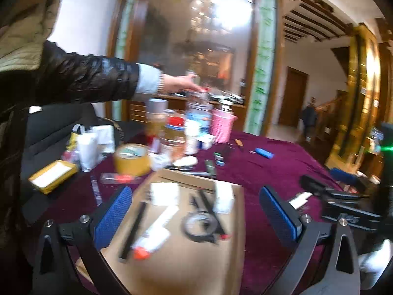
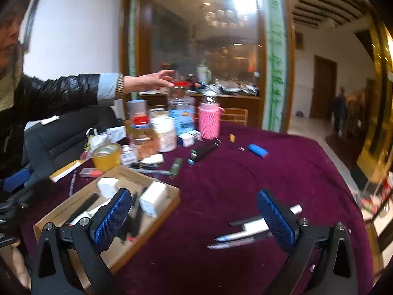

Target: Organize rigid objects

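Observation:
A shallow cardboard tray [image 1: 186, 270] lies on the maroon cloth and holds white boxes [image 1: 164, 193], a black pen, a tube with an orange cap [image 1: 152, 238] and a coiled black cable [image 1: 199, 226]. My left gripper [image 1: 195, 191] hovers open above this tray with nothing between its blue pads. In the right wrist view the tray [image 2: 73, 196] sits at lower left. My right gripper [image 2: 194, 194] stands open over bare cloth. Several pens [image 2: 245, 233] lie loose by its right finger, untouched.
A person's hand [image 2: 152, 81] reaches to a red-capped clear bottle [image 2: 180, 98] at the table's far side. Around it stand jars, a pink-sleeved bottle [image 2: 208, 120] and a yellow tape roll [image 2: 106, 156]. A blue lighter [image 2: 258, 150], a black case [image 2: 206, 150] and a green tube [image 2: 176, 166] lie mid-table.

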`<act>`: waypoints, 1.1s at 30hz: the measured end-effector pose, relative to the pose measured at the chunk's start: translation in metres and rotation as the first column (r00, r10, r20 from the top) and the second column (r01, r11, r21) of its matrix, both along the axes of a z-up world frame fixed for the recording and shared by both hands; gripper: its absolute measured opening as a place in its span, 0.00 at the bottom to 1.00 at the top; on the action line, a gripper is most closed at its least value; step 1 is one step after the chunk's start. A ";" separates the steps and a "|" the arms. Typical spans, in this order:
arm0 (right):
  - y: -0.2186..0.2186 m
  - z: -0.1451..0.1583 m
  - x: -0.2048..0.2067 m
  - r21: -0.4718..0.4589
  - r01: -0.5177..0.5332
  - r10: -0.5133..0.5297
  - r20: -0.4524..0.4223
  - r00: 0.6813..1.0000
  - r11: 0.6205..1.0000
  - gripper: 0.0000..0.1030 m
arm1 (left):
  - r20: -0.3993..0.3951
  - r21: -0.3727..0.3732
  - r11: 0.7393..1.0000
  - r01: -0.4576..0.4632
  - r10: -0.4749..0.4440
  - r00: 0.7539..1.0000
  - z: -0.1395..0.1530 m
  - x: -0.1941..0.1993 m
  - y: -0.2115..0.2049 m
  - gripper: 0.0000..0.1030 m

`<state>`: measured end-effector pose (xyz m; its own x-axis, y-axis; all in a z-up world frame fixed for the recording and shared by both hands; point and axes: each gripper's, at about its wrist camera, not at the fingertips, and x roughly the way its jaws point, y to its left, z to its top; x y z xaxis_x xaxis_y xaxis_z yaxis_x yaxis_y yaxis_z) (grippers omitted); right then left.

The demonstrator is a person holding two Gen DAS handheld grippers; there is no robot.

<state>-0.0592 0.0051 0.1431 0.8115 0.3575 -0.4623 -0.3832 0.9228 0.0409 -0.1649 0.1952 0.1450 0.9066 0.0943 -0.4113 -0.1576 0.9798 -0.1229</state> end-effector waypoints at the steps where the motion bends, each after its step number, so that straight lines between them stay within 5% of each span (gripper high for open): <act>1: -0.007 -0.002 0.002 0.004 0.013 -0.013 0.000 1.000 1.000 1.00 | -0.019 -0.001 1.000 0.012 -0.012 1.000 0.000 0.004 -0.008 1.00; 12: -0.069 -0.042 0.021 -0.051 0.147 -0.149 -0.031 0.988 0.988 1.00 | -0.135 0.171 0.985 -0.012 0.036 0.990 -0.005 0.033 -0.069 1.00; 19: -0.099 -0.056 0.036 0.038 0.234 -0.231 -0.072 0.970 0.971 0.99 | -0.201 0.202 0.979 -0.005 0.046 0.979 -0.021 0.055 -0.075 1.00; 28: -0.095 -0.062 0.038 0.000 0.242 -0.241 -0.072 0.968 0.970 0.99 | -0.125 0.380 0.908 -0.177 0.240 0.963 -0.029 0.059 -0.065 1.00; 33: -0.091 -0.064 0.038 -0.029 0.245 -0.247 -0.060 0.967 0.969 0.99 | -0.136 0.372 0.901 -0.225 0.293 0.946 -0.032 0.056 -0.043 1.00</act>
